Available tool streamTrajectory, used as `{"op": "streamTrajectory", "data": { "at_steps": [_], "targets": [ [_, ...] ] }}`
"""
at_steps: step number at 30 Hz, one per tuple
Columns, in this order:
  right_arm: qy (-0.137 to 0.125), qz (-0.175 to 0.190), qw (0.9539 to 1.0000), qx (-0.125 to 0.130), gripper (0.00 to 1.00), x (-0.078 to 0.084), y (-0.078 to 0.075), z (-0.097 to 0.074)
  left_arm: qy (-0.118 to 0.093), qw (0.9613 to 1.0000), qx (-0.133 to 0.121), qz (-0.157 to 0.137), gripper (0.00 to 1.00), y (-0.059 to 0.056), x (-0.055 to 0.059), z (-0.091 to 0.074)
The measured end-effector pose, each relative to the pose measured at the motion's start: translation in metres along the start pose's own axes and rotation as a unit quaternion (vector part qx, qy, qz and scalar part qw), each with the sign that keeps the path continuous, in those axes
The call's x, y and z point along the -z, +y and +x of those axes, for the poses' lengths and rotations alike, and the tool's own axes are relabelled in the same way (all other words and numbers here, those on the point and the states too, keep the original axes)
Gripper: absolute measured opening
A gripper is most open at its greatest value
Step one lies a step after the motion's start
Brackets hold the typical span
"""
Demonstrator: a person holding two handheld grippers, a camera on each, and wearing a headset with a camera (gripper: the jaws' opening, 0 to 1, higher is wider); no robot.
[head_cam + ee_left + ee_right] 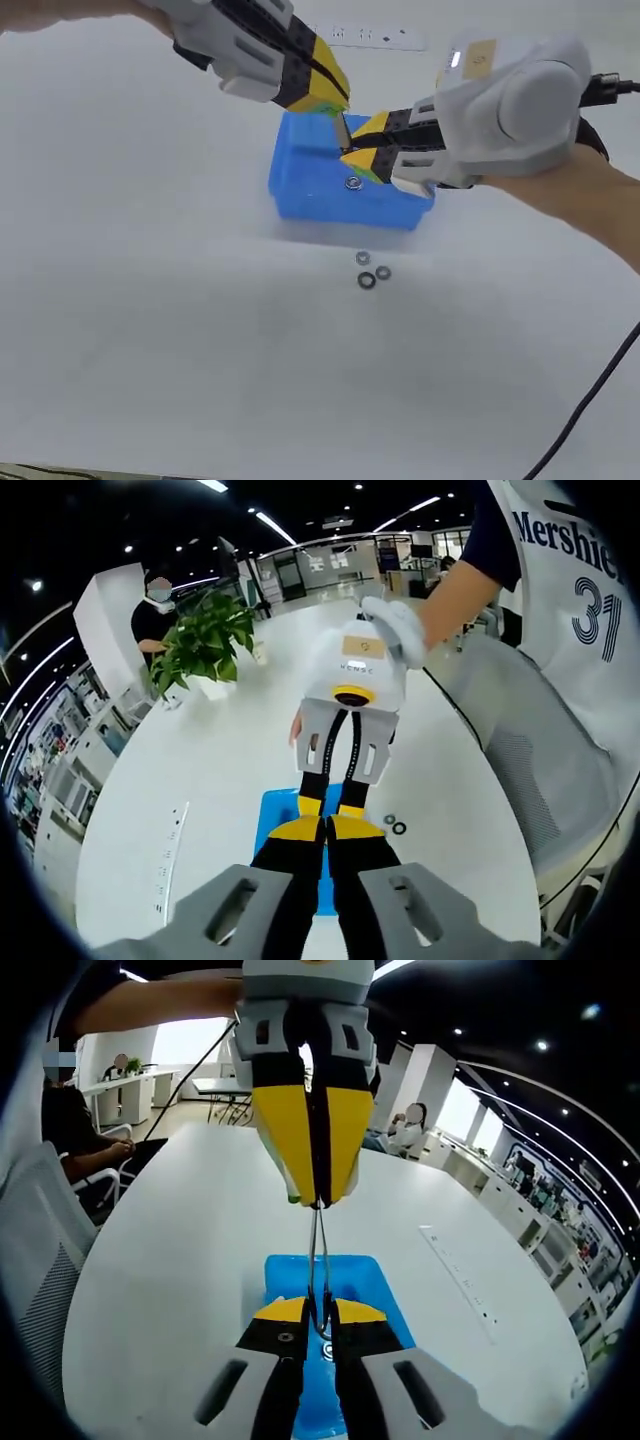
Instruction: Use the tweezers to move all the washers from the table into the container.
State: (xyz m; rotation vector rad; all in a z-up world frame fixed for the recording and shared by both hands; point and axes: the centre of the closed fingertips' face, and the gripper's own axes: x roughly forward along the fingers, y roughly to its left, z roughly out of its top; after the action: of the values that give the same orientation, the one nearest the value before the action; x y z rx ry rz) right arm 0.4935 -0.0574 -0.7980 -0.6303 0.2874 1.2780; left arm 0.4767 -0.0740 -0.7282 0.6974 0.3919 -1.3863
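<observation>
1. The white table stretched under your work, with a power strip lying near its far edge.
2. The blue container sat near the middle of the table, directly beneath both of your tools.
3. Your right gripper reached in from the right in the head view. Its yellow-tipped jaws were drawn close on the lower legs of the tweezers, pinching them from both sides.
4. Your left gripper came down from the upper left. Its jaws were pressed together on the top end of the tweezers, and the thin metal hung from its tips in the right gripper view.
5. The tweezers stood roughly upright between the two grippers, over the container.
6. One washer lay inside the container, just below the tweezers' tips; whether they touched it could not be told.
7. Three washers lay clustered on the table, near the container's front wall but apart from it, on your side.
</observation>
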Motion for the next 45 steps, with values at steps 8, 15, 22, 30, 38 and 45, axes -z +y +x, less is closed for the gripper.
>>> {"op": "streamTrajectory", "data": {
  "at_steps": [8,15,22,30,38,45],
  "targets": [
    [0.014,0.015,0.9998,-0.007,0.10,0.018,-0.004,0.013,0.014,0.9997,-0.007,-0.018,0.05,0.006,0.016,0.014],
    [0.019,0.030,0.9993,-0.012,0.10,0.026,-0.002,0.021,0.014,0.9994,-0.007,-0.031,0.05,0.007,0.024,0.021],
    [0.025,0.041,0.9987,-0.016,0.10,0.035,0.000,0.029,0.015,0.9986,-0.008,-0.051,0.05,0.010,0.035,0.027],
    [0.028,0.045,0.9985,-0.016,0.10,0.040,-0.003,0.032,0.015,0.9984,-0.006,-0.055,0.05,0.012,0.038,0.031],
    [0.029,0.048,0.9983,-0.012,0.10,0.043,-0.005,0.031,0.015,0.9985,-0.006,-0.053,0.05,0.014,0.038,0.033],
    [0.028,0.050,0.9983,-0.010,0.10,0.042,-0.008,0.032,0.016,0.9985,-0.006,-0.052,0.05,0.014,0.038,0.033]
  ]
}}
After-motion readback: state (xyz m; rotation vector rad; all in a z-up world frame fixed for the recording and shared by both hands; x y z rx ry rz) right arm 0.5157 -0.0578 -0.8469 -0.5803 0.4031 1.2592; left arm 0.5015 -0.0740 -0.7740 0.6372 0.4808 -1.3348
